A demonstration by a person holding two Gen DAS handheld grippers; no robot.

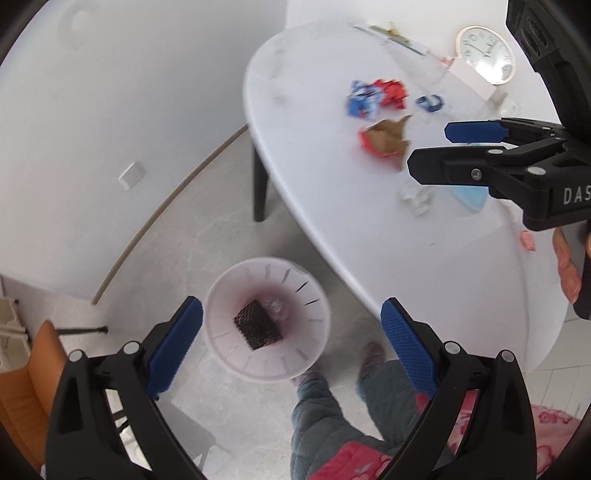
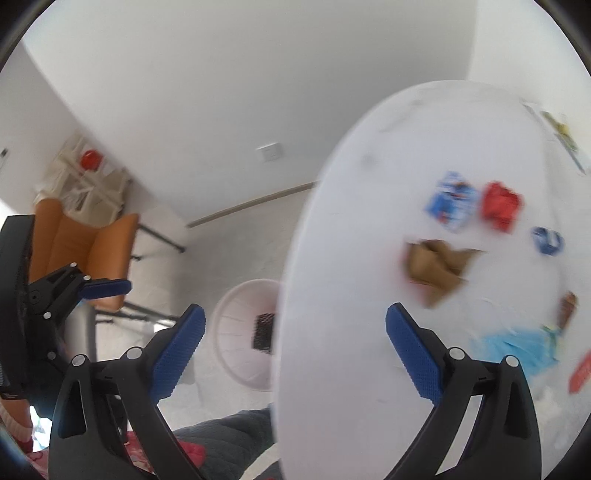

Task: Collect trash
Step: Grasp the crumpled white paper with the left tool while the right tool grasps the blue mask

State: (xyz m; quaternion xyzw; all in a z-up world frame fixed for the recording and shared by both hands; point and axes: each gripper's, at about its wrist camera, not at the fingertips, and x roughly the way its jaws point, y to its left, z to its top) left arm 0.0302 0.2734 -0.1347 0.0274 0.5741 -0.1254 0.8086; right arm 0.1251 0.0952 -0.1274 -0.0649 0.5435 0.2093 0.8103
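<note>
A pale pink bin [image 1: 266, 319] stands on the floor beside the white oval table [image 1: 332, 206]; a dark netted piece [image 1: 258, 325] lies inside. My left gripper [image 1: 291, 325] is open and empty, above the bin. My right gripper [image 1: 428, 147] is open and empty over the table, near a torn brown and red carton [image 1: 386, 138]. A blue and white wrapper [image 1: 362, 99], red wrapper [image 1: 393, 92], blue tape piece [image 1: 430, 103] and light blue sheet [image 2: 517, 347] lie on the table. In the right wrist view the right gripper [image 2: 295, 328] spans the table edge, with the bin [image 2: 243, 332] to its left.
A white clock [image 1: 485, 53] and a paper strip [image 1: 391, 35] sit at the table's far end. An orange chair [image 2: 85, 251] and a white rack [image 2: 88, 184] stand by the wall. The person's legs [image 1: 332, 413] are below the bin. A black table leg [image 1: 260, 184] is near it.
</note>
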